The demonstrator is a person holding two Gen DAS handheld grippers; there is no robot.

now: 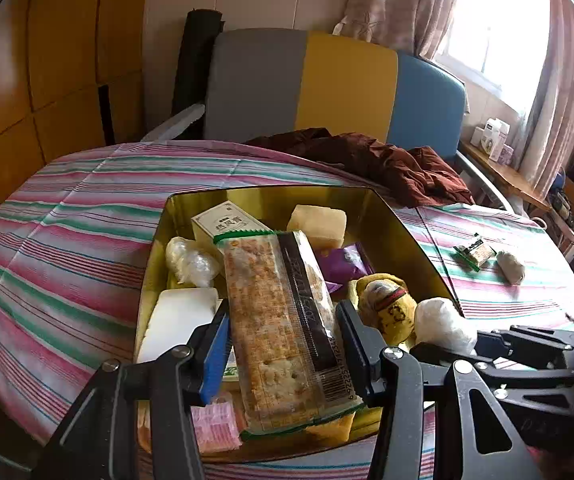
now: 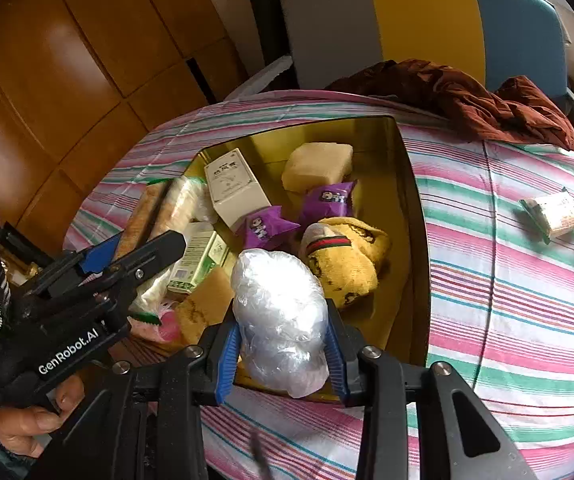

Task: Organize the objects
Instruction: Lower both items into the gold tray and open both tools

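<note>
Lower centre of the left wrist view, the left gripper (image 1: 283,344) is closed on the cracker packet (image 1: 283,320) over the gold box (image 1: 399,224). Lower centre of the right wrist view, the right gripper (image 2: 283,344) clamps a white plastic bundle (image 2: 279,320) above the box's near rim. Both look mid-placement; next, lower and release. Farther right, a small snack packet (image 2: 553,214) waits on the striped bed (image 2: 507,300).
</note>
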